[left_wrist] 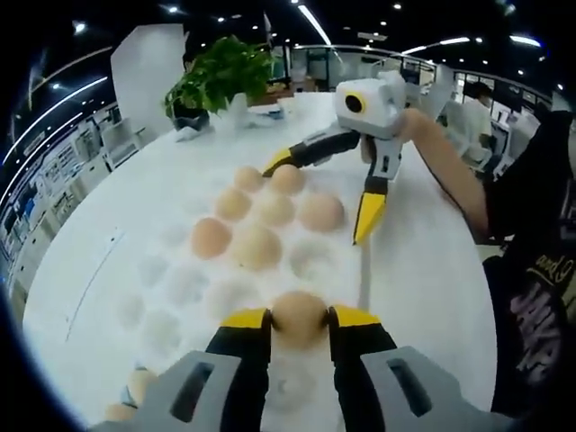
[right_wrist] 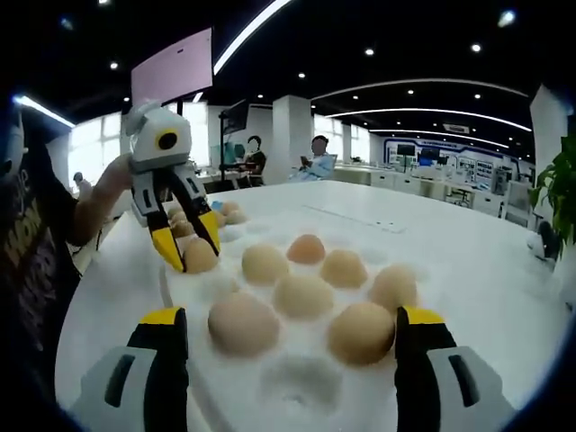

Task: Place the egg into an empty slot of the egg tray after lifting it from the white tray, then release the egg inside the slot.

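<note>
My left gripper [left_wrist: 300, 319] is shut on a tan egg [left_wrist: 299, 310], held low over the near edge of the white egg tray [left_wrist: 171, 288]. From the right gripper view the same egg [right_wrist: 200, 257] sits between the left gripper's [right_wrist: 193, 248] yellow tips at the tray's far left corner; I cannot tell whether it rests in the slot. Several eggs fill the far rows [left_wrist: 255, 245], with empty slots nearer me. My right gripper [right_wrist: 290, 317] stands wide open over the tray's other end [right_wrist: 297, 382], and it hangs there [left_wrist: 324, 191] with nothing between its jaws.
Part of the white tray with a few eggs [left_wrist: 133, 389] lies at my lower left, also behind the left gripper [right_wrist: 229, 214]. A potted plant [left_wrist: 220, 76] stands at the far table edge. The person's arm [left_wrist: 450, 166] reaches in from the right.
</note>
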Motion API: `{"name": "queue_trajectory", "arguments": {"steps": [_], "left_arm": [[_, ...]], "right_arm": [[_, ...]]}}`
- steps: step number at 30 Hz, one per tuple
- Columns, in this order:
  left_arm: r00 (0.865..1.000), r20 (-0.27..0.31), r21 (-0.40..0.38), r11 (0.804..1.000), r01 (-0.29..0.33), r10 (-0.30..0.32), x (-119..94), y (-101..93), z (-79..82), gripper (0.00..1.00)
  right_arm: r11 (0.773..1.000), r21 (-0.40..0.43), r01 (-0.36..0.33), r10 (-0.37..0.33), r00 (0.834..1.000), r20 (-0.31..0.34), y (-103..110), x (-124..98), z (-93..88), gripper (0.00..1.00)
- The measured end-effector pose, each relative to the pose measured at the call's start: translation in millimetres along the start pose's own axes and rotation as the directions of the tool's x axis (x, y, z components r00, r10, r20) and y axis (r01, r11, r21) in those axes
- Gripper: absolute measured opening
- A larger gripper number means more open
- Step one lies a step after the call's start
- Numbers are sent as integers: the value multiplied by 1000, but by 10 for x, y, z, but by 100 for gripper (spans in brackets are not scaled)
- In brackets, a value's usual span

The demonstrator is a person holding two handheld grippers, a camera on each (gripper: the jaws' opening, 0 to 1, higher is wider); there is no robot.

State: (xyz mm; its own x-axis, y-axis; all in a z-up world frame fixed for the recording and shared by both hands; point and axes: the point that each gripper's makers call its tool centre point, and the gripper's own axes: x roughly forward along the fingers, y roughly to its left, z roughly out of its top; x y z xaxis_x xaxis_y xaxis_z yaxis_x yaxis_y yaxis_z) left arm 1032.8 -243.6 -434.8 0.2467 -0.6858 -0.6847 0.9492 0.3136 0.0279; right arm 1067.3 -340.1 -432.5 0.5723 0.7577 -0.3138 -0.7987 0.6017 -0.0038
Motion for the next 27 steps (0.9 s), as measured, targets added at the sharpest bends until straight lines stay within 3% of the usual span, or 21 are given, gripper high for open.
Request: {"name": "queue_trajectory", "arguments": {"steps": [7, 12, 27], "left_arm": [[999, 52, -8, 1000, -8, 9, -156, -21, 125, 25], [996, 83, -8, 999, -33, 34, -335, 98, 194, 25], [989, 91, -52, 992, -113, 117, -658, 351, 5, 25]], "right_arm": [[1000, 0, 1, -1, 1000, -1, 8, -2, 3, 100], [1000, 0, 1, -1, 1000, -1, 14, 2, 5, 100], [1000, 1, 1, -1, 1000, 1, 18, 13, 2, 100]]}}
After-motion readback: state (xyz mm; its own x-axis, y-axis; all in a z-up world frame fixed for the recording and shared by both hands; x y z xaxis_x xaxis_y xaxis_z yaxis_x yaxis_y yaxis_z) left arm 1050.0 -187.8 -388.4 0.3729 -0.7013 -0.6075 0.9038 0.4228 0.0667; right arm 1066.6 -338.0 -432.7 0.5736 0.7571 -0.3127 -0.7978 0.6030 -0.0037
